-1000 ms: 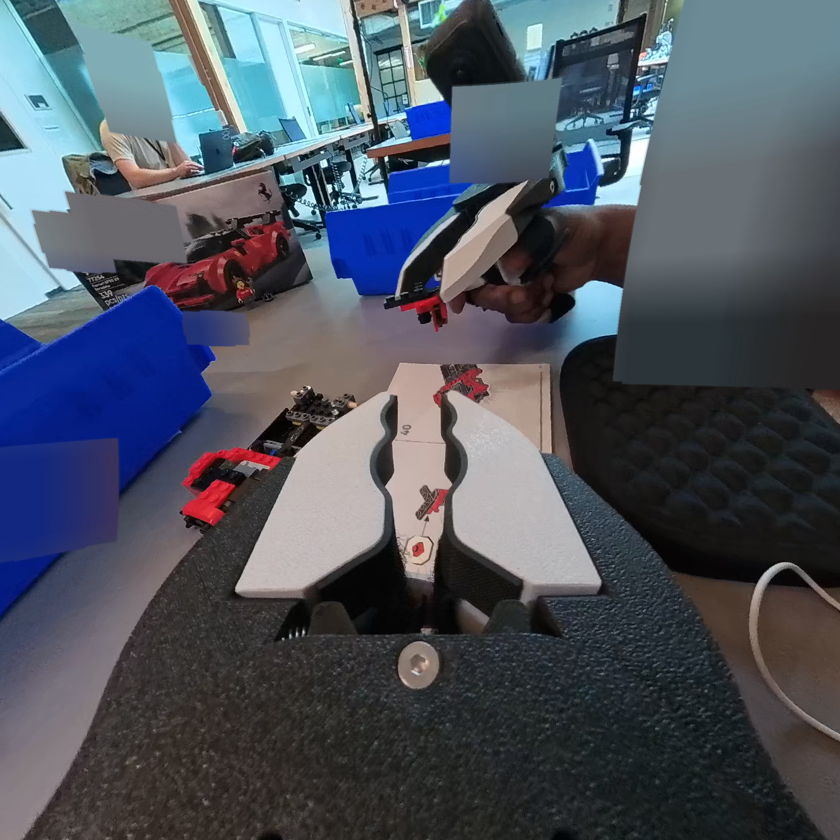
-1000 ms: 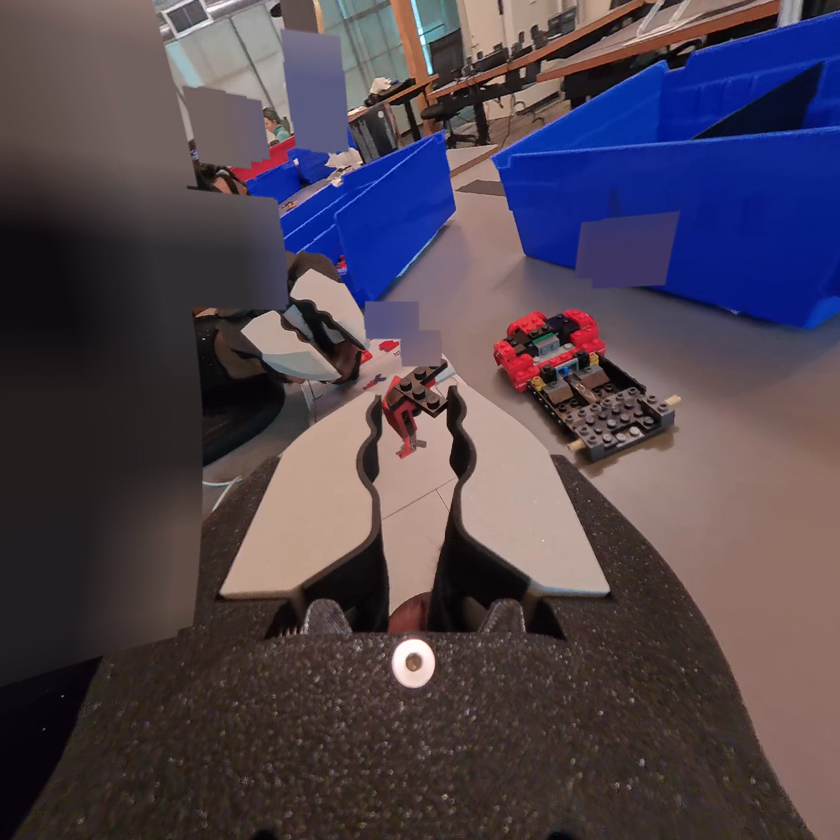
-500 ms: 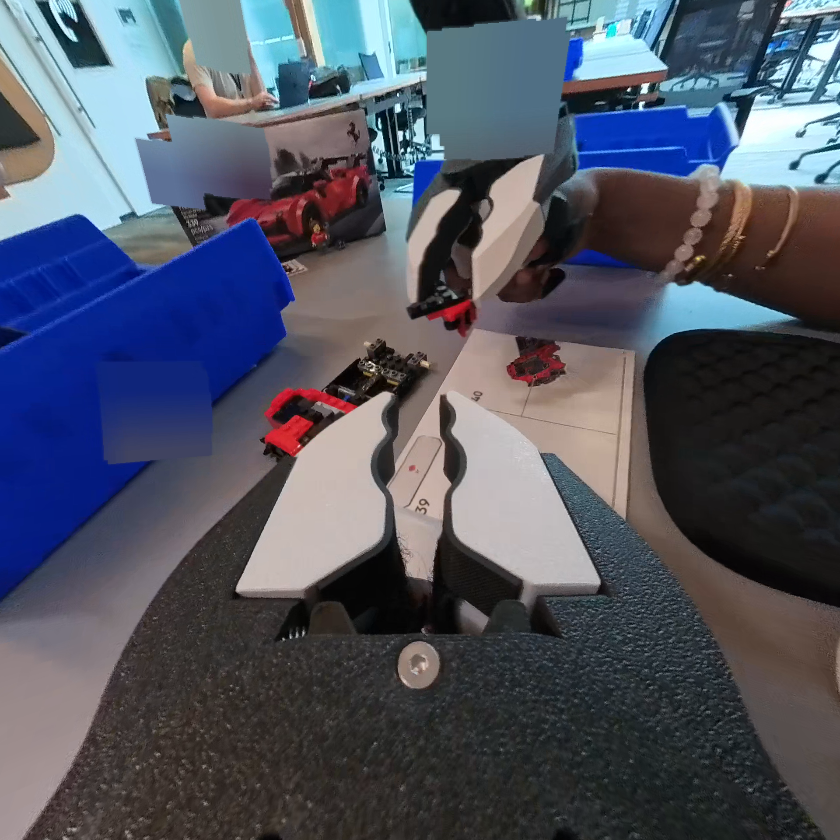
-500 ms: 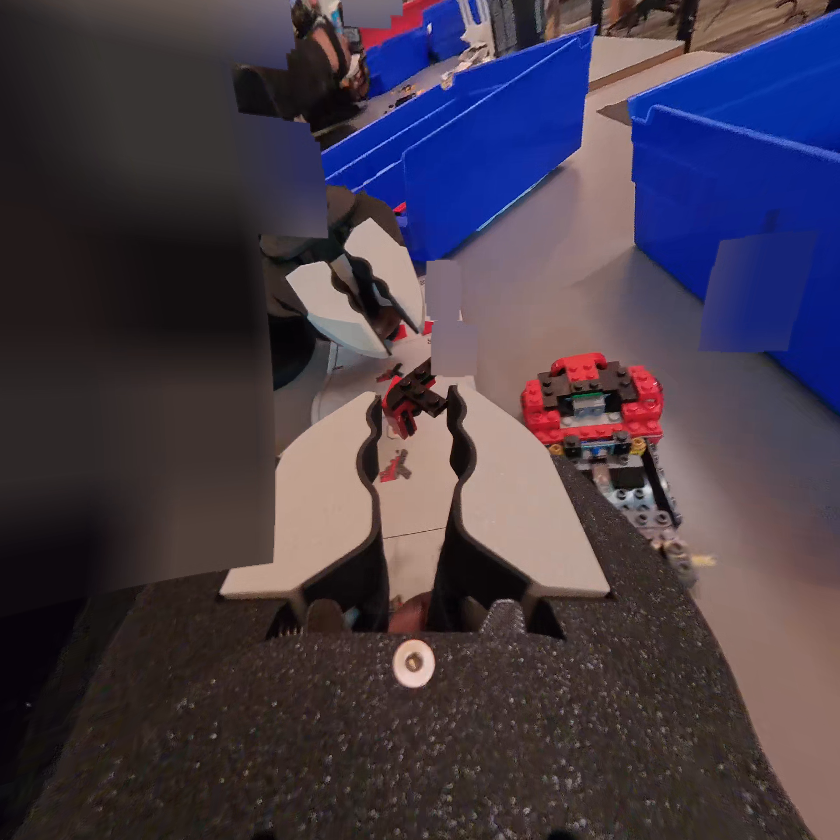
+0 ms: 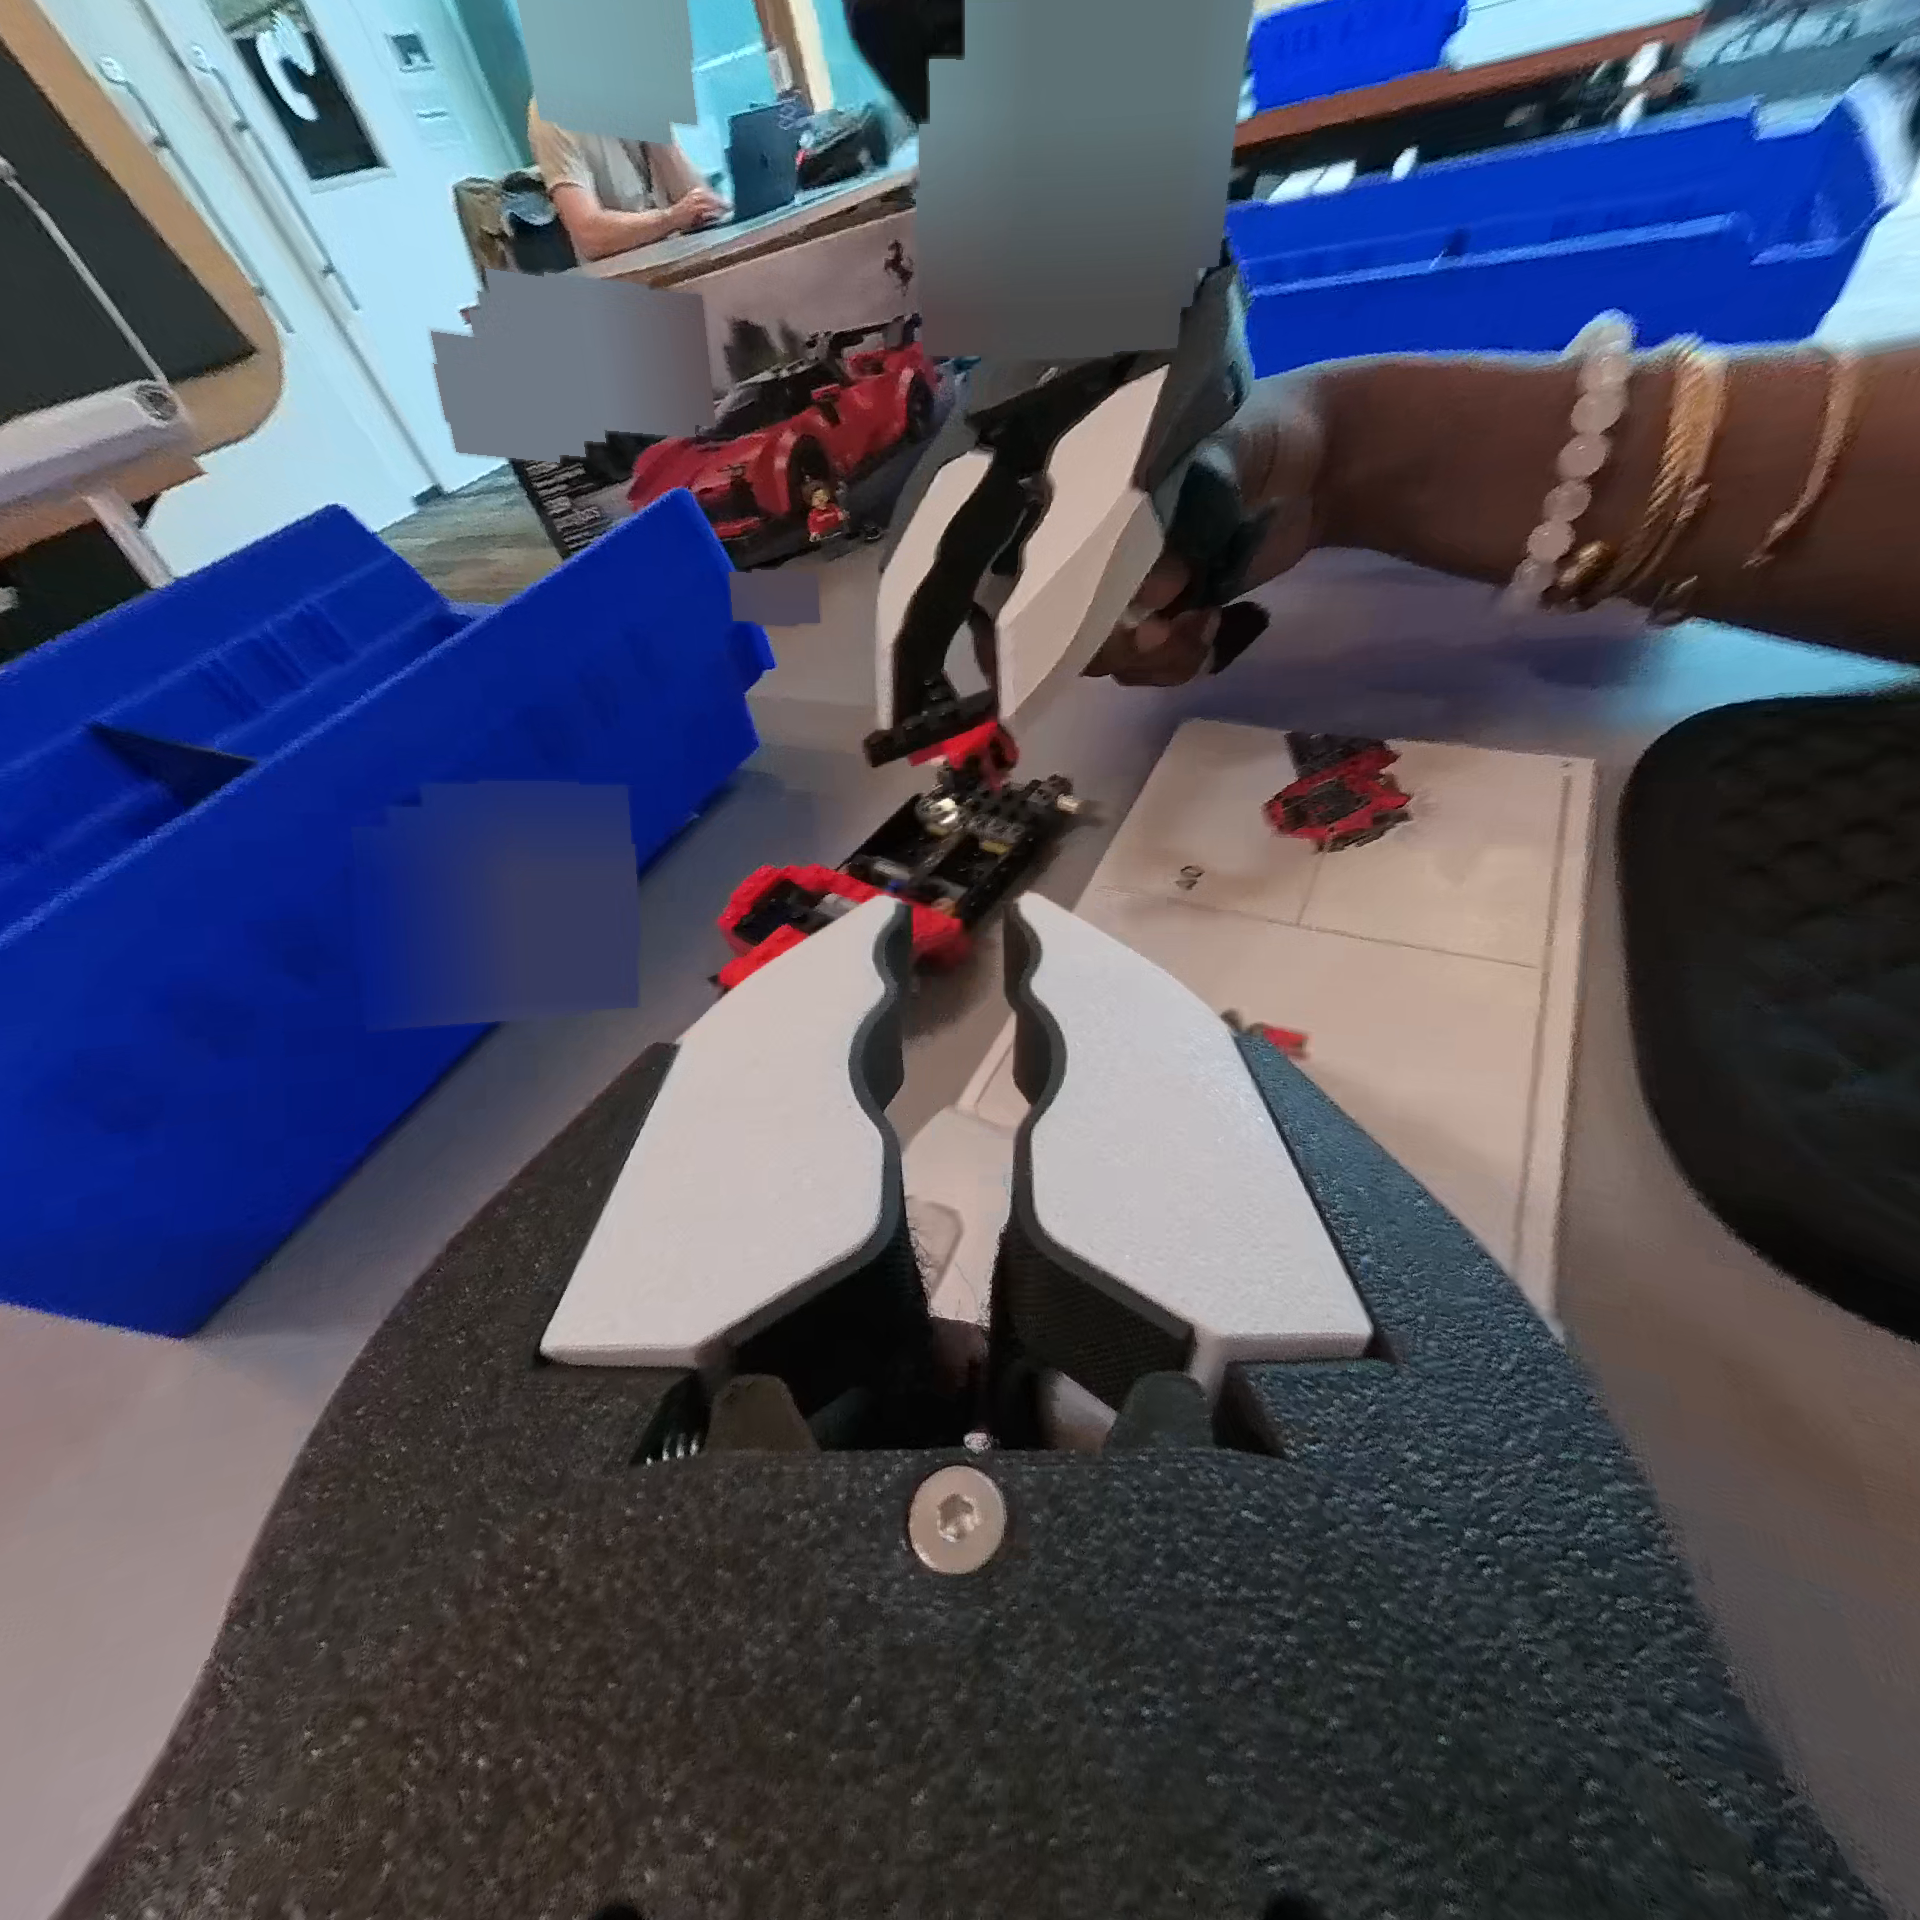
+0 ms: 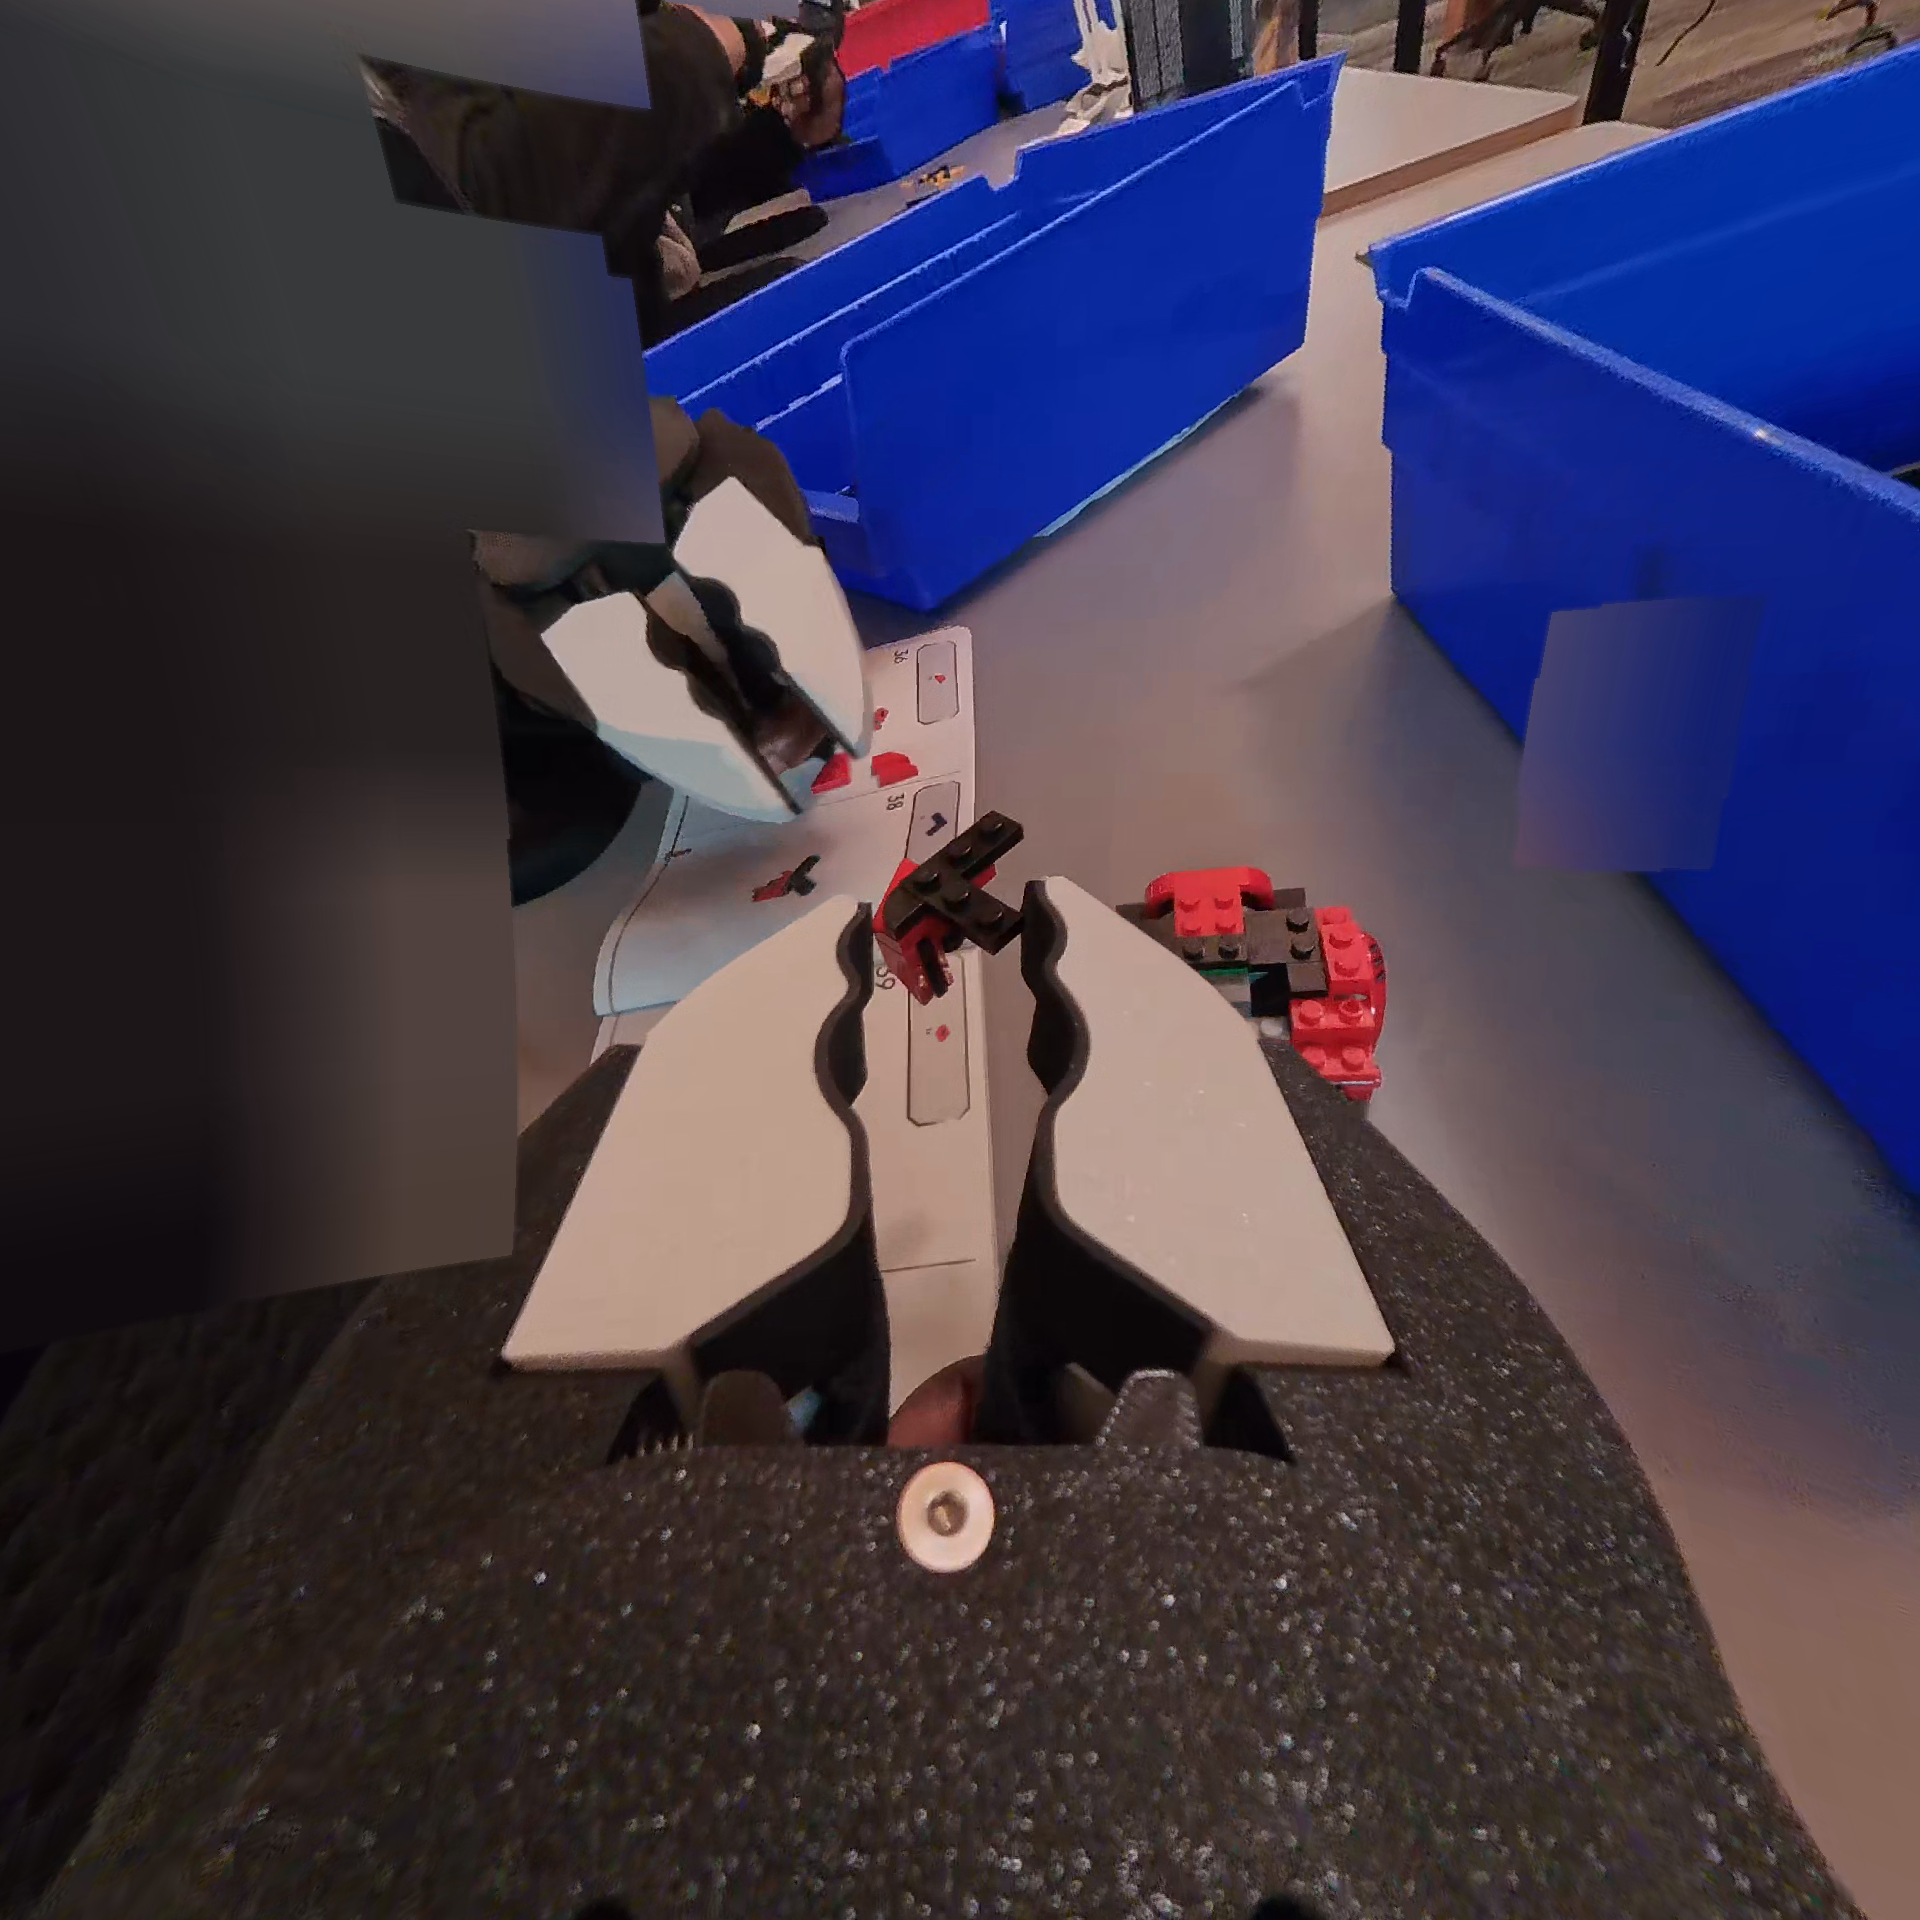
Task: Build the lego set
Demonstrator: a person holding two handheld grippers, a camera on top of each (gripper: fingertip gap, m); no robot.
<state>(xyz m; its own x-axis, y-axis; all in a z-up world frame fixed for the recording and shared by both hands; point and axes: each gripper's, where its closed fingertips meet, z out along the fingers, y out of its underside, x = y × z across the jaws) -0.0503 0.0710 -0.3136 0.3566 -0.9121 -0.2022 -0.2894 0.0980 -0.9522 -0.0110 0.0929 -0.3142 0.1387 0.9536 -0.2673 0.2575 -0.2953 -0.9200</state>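
Right gripper (image 6: 945, 914) we've got clamped on the little black-and-red sub-assembly (image 6: 951, 904), hanging just above the half-built car (image 5: 914, 862)'s far end; left gripper (image 5: 951, 925) empty, slightly open.

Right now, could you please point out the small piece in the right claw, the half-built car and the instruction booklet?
small piece (image 6: 951, 914): right wrist view, on its black studded plate.
half-built car (image 5: 935, 847): left wrist view, on its dark chassis.
instruction booklet (image 5: 1351, 997): left wrist view, on a bare page.

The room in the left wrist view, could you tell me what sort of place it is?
Probably a shared office or lab workspace: a person works at a laptop on a far desk, and blue storage bins line the grey table.
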